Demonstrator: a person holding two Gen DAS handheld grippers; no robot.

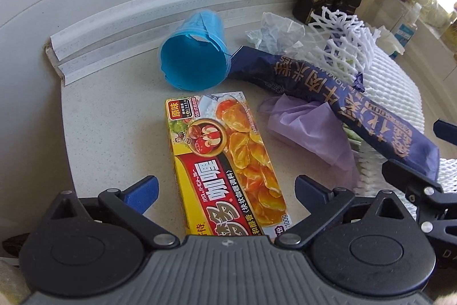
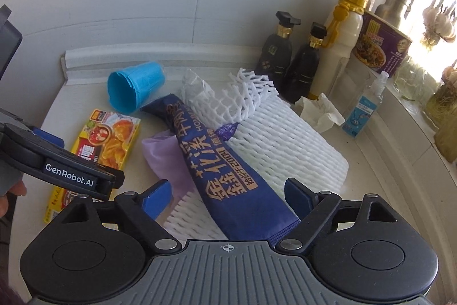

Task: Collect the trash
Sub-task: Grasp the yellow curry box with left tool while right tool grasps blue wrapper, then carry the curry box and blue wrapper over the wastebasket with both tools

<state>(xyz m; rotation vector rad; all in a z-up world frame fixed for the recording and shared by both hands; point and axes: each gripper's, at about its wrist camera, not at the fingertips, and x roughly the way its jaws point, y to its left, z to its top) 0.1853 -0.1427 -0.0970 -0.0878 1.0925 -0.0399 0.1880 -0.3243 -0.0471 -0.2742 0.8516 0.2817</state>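
Trash lies on a pale countertop (image 1: pixel 108 133). A yellow curry box (image 1: pixel 225 165) lies flat between the open jaws of my left gripper (image 1: pixel 225 190). A torn blue paper cup (image 1: pixel 194 59) lies on its side behind it. A long dark blue wrapper (image 2: pixel 225 165) lies across a purple glove (image 2: pixel 168 162) and white foam sheet (image 2: pixel 285 145); my right gripper (image 2: pixel 228 199) is open with its jaws on either side of the wrapper's near end. White foam netting (image 2: pixel 242 96) and crumpled clear plastic (image 1: pixel 274 30) lie behind.
Two dark bottles (image 2: pixel 288 59), a cream bottle with yellow cap (image 2: pixel 342 33), a purple tub (image 2: pixel 380 45), a spray bottle (image 2: pixel 365 107) and a crumpled tissue (image 2: pixel 320 110) stand at the back right. A white wall strip (image 1: pixel 142 19) edges the counter. The left gripper shows in the right wrist view (image 2: pixel 57 165).
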